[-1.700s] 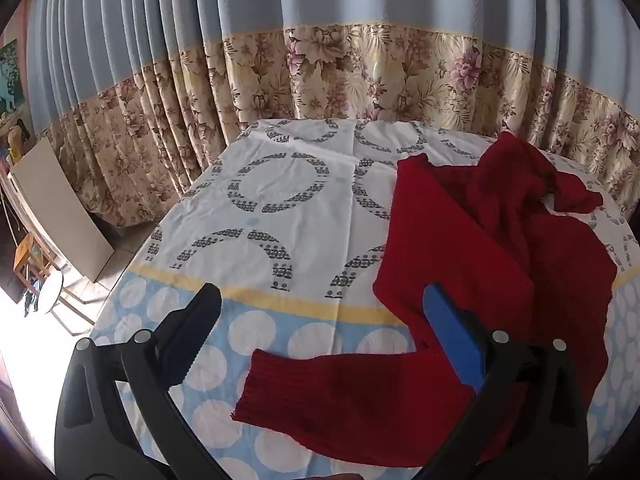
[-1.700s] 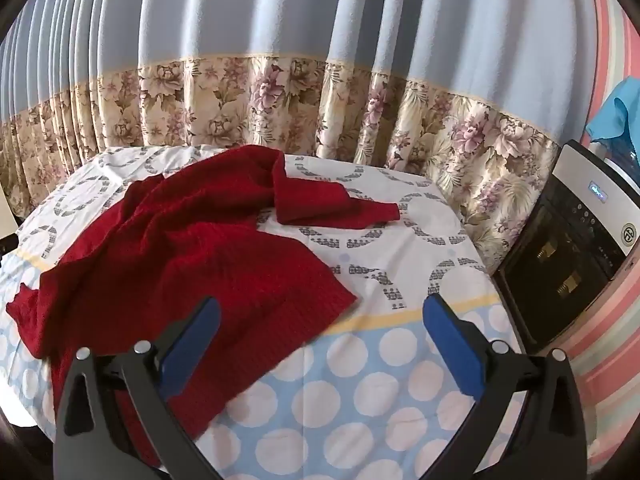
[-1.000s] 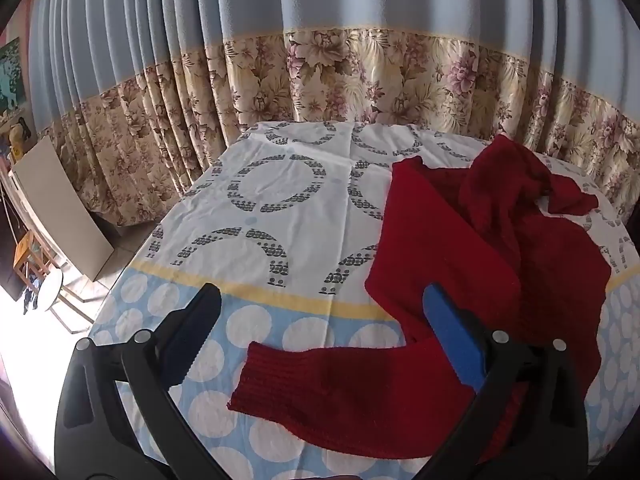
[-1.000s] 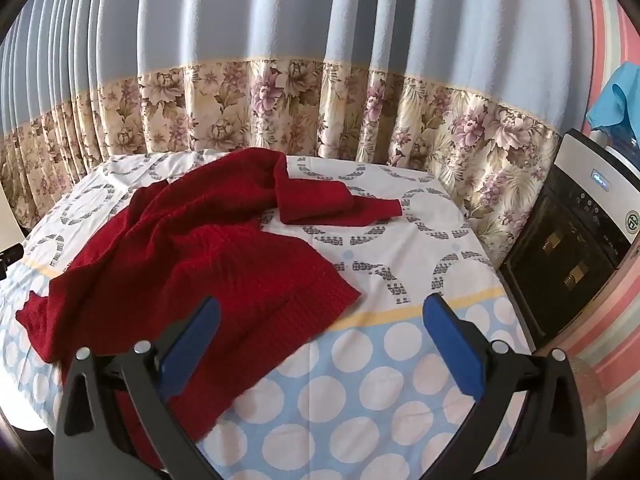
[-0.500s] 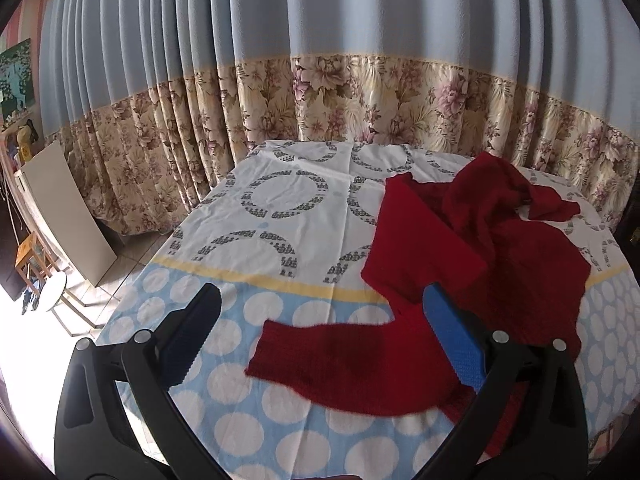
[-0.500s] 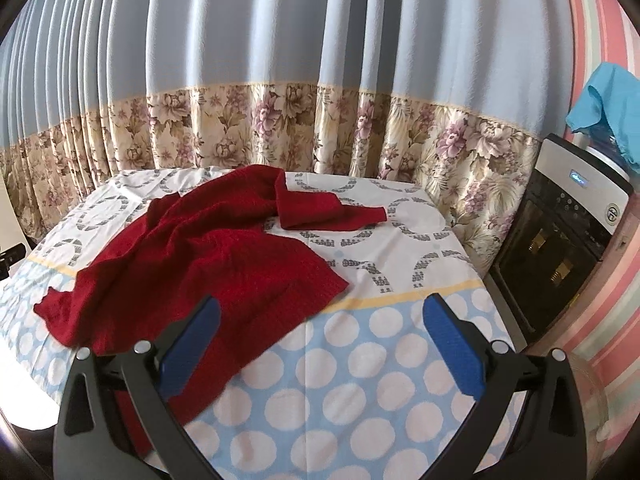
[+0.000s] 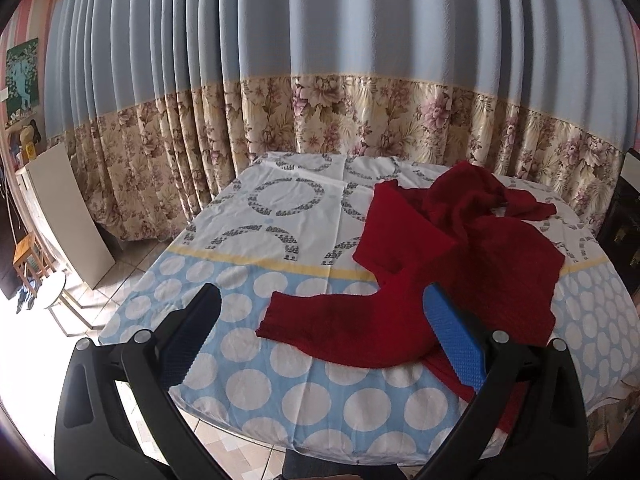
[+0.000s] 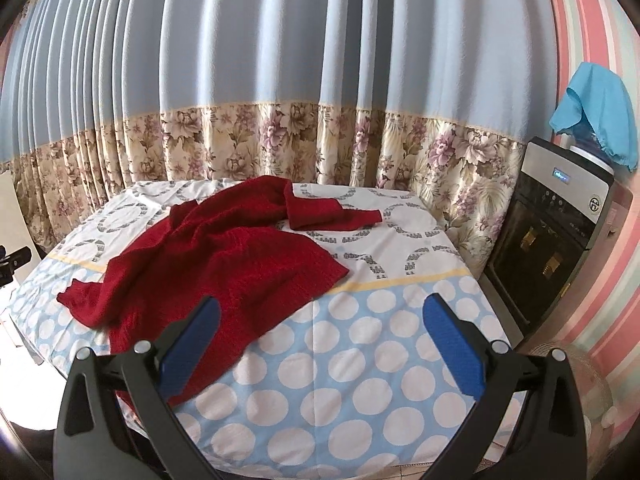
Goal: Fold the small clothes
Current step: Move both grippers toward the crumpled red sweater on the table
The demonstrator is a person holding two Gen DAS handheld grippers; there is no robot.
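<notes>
Two hand-held grippers, both spread wide, nothing between the pads. Left hand-held gripper point(image 7: 320, 326) hangs above the near left part of the bench point(image 7: 224, 368), which wears a cloth of white dots on blue. Red sweater point(image 7: 460, 248) lies rumpled and unfolded on the bench, one sleeve point(image 7: 340, 326) stretched flat leftward near the front edge, the other sleeve point(image 8: 334, 216) pointing right at the far side. Right hand-held gripper point(image 8: 320, 326) hangs above the near right part, over the sweater hem and bare cloth. Water dispenser point(image 8: 548, 236) stands right of the bench.
</notes>
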